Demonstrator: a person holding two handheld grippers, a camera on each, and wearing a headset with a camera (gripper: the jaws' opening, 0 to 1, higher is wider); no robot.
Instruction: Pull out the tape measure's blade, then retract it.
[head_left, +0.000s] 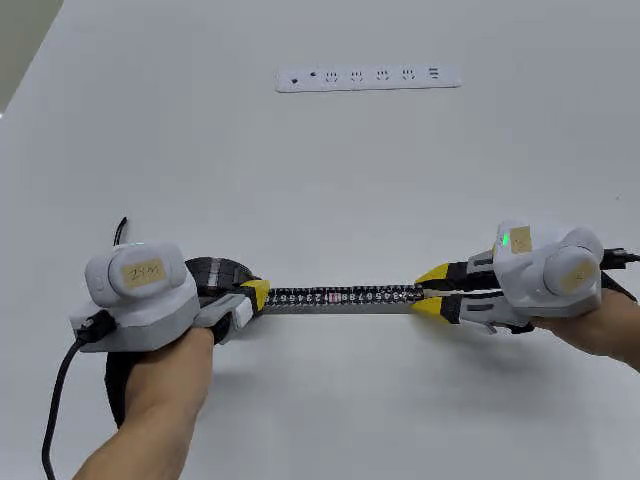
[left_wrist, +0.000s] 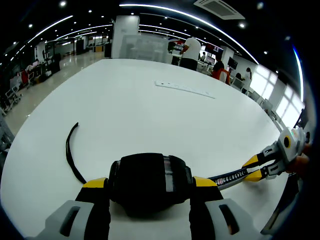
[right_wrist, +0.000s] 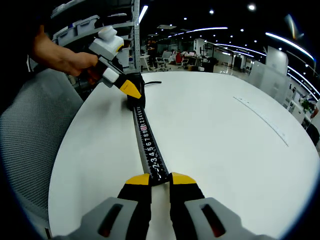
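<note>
**Blade drawn out, both grippers clamped**

Closest to the lens is the person's left hand (head_left: 165, 365). It holds the grey-and-white left gripper (head_left: 248, 292), whose yellow-tipped jaws are clenched around the black, round tape measure case (head_left: 222, 273), one jaw on each flank. Out of the case comes the dark, flat blade (head_left: 345, 296), with white numerals along it and a red patch near mid-length. It runs straight across the white tabletop (head_left: 320, 180), side to side in front of the person, its long axis going from one gripper to the other. Whether it touches the surface cannot be told. At the other end, the matching right gripper (head_left: 428, 290) has its jaws pinched tight on the blade's tip, numerals facing up. The two grippers are well apart. Beyond them, a white power strip (head_left: 368, 77) lies flat.
</note>
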